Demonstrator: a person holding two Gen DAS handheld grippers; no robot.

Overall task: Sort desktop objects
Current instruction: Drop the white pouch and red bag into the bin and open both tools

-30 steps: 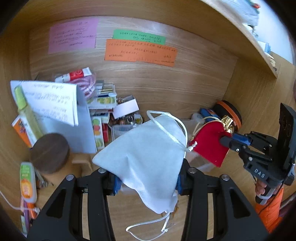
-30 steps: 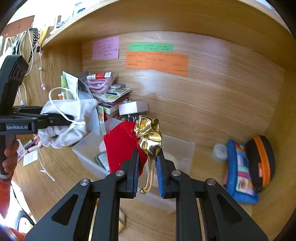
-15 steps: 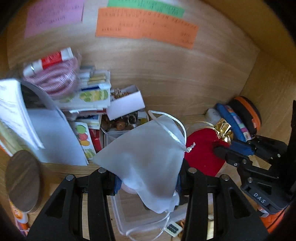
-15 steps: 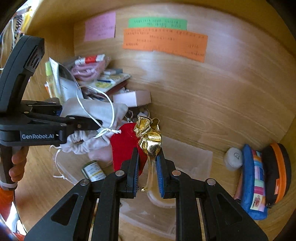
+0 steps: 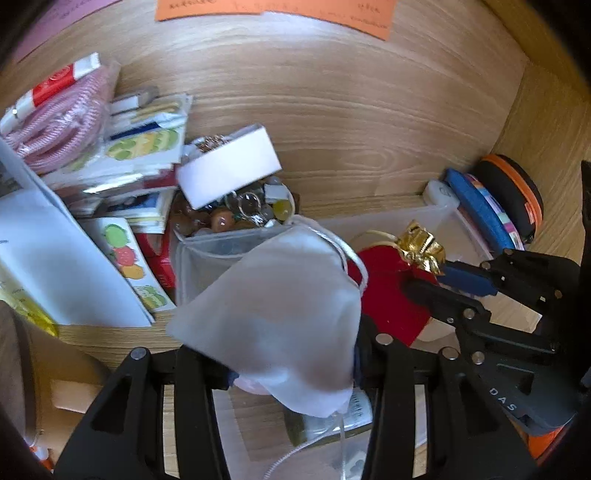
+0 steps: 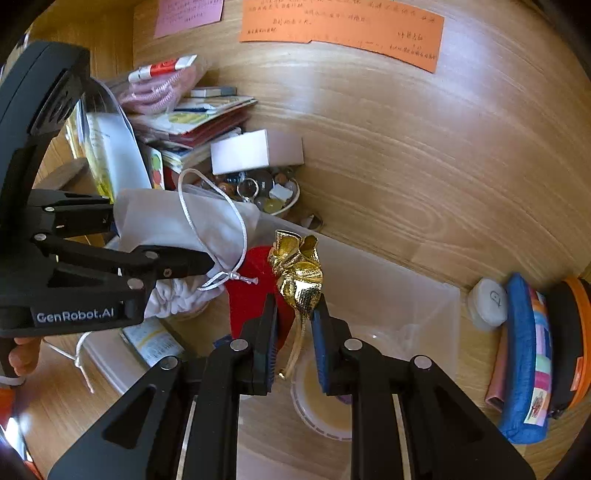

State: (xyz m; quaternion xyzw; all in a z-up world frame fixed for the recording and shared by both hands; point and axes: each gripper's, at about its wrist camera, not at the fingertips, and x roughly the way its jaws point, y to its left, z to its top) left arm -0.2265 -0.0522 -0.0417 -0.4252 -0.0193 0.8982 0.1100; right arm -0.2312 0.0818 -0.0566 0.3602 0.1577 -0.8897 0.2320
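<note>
Together, grippers: two; the left gripper [image 5: 291, 363] has its jaws clamped on the white pouch [image 5: 284, 306], and the right gripper [image 6: 294, 328] has its jaws clamped on the gold neck of the red pouch [image 6: 255, 291].
Pouches: two, both held in the air above the clear plastic bin [image 6: 388, 291], the white one left of the red one, close together.
Bin contents: one round lid [image 6: 321, 398] and one small printed packet [image 6: 155, 339], both partly covered.
Paper notes on the back wall: two in view, orange [image 6: 343, 29] and pink [image 6: 188, 13], cut off at the top; writing not readable.
Cases at right: one blue [image 6: 524, 354], one black and orange [image 6: 569, 339], standing on the bench against each other.
Bowl of beads [image 5: 236, 216]: one, half hidden behind a white box [image 5: 229, 170].
</note>
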